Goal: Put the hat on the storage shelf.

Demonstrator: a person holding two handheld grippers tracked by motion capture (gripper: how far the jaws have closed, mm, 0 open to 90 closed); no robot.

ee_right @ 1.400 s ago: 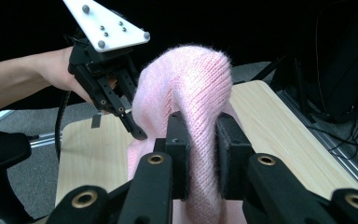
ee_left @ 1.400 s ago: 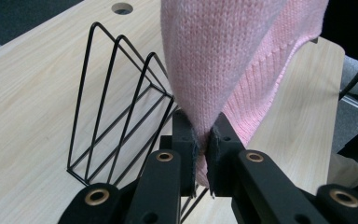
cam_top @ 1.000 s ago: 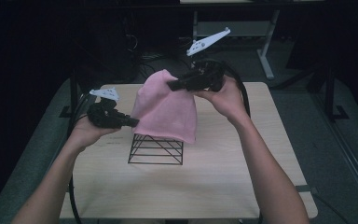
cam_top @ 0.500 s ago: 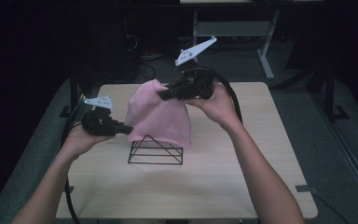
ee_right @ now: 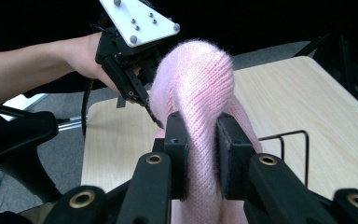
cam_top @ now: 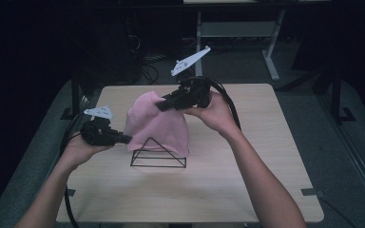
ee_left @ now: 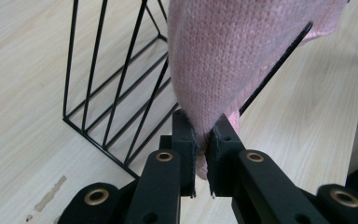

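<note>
A pink knitted cloth [cam_top: 158, 127] hangs between both grippers over a black wire rack [cam_top: 158, 154] shaped like a triangle on the wooden table [cam_top: 247, 180]. My left gripper [cam_top: 127, 139] is shut on the cloth's lower left edge; its jaws pinch a thin fold of cloth [ee_left: 205, 79] beside the rack's bars [ee_left: 116, 93]. My right gripper [cam_top: 160, 106] is shut on the cloth's top edge, with a thick bunch of knit [ee_right: 200, 116] squeezed between its pads. In the right gripper view the left gripper [ee_right: 135, 88] and its hand sit just behind the cloth.
The table's far edge meets a dark floor with cables and a grey desk frame [cam_top: 266, 52]. Bare tabletop lies in front of the rack and to the right of it.
Both hands have carried the cloth down and toward the left, so it now drapes lower over the rack's top. Both grips stayed the same.
</note>
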